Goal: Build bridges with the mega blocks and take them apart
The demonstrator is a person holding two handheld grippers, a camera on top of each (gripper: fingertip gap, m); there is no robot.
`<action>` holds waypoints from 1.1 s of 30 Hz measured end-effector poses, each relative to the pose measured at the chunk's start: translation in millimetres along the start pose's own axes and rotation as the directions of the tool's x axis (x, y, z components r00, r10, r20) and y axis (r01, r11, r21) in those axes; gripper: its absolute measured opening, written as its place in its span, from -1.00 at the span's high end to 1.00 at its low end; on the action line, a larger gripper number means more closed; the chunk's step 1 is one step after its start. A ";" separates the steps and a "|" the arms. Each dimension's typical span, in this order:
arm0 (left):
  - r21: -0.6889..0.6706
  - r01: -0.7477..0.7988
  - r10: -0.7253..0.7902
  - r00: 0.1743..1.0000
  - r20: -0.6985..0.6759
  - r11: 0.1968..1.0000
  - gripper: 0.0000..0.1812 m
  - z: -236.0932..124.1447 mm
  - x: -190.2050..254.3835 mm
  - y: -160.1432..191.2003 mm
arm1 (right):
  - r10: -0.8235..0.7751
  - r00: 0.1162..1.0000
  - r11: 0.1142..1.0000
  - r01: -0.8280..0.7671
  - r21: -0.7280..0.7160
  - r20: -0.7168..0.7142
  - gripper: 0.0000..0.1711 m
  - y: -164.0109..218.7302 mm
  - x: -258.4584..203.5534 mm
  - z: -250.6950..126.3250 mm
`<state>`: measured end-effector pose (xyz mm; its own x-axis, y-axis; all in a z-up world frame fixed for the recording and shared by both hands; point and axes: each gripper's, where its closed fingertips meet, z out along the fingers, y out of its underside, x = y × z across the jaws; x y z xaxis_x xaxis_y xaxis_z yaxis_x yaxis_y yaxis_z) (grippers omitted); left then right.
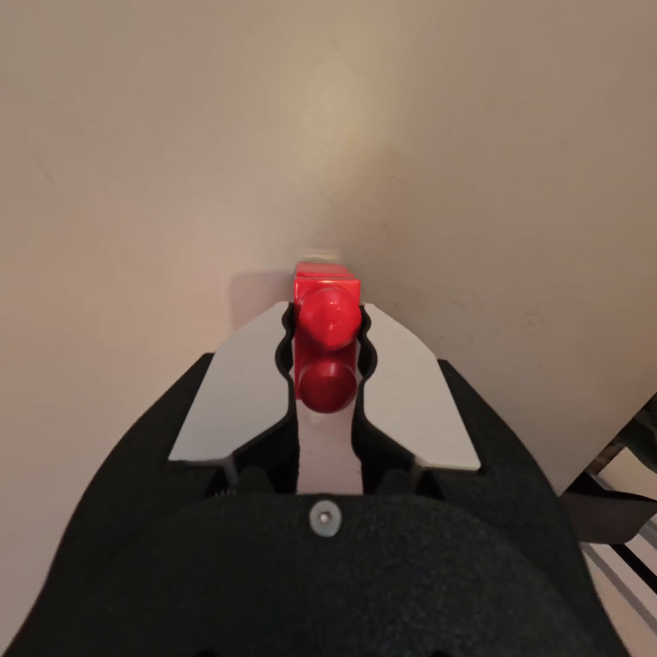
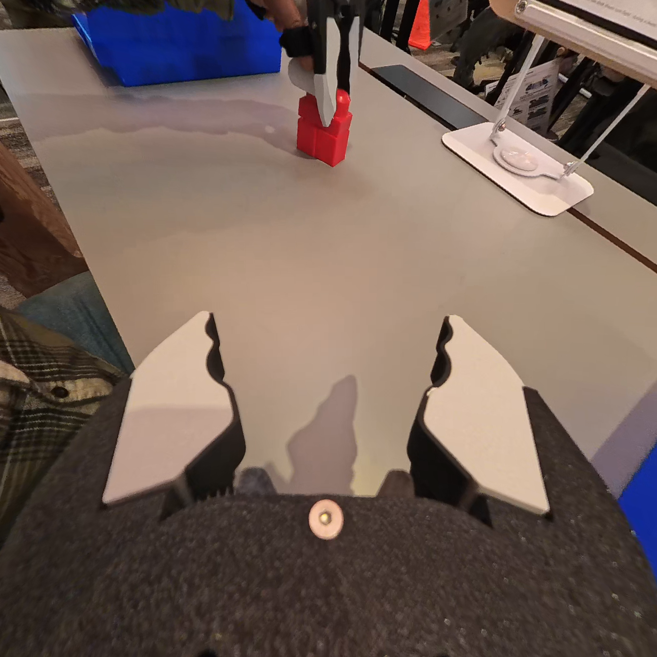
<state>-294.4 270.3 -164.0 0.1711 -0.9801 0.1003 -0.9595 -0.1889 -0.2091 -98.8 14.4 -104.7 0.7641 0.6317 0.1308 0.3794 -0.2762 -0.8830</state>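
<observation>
Standing one red block (image 2: 322,133) on the table (image 2: 320,249): left gripper (image 1: 327,330) clamps it, right gripper (image 2: 329,341) gapes empty; bridge barely begun.

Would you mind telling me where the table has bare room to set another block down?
The widest bare patch lies between the right tool and the red block. It is tighter beyond: the blue bin behind, the white stand base to the right, the left tool shut on the block.

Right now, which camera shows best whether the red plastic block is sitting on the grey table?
The right wrist view: the red plastic block stands on the grey table. The left wrist view shows only its studs, from above.
</observation>
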 end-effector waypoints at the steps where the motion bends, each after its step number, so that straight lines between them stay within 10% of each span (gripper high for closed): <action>1: 0.035 0.002 -0.001 1.000 -0.009 0.999 0.63 0.4 0.2 -0.4 | 0.001 1.000 1.000 -0.001 -0.001 0.001 -0.34 0.2 0.0 0.8; 27: 0.155 -0.021 0.033 0.997 -0.072 0.988 0.61 3.4 6.6 -4.2 | -0.056 0.997 0.998 0.054 0.040 0.045 -0.46 -37.2 -8.8 9.0; 33: 0.208 0.006 0.012 0.996 -0.088 0.978 0.29 2.1 2.8 -5.1 | -0.051 0.997 0.998 0.049 0.040 0.059 -0.48 -36.5 -12.5 13.6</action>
<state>-288.6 268.4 -164.7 0.1387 -0.9733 0.1831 -0.8907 -0.2034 -0.4066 -129.3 26.4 -80.3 0.7116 0.6866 0.1488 0.3951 -0.2159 -0.8929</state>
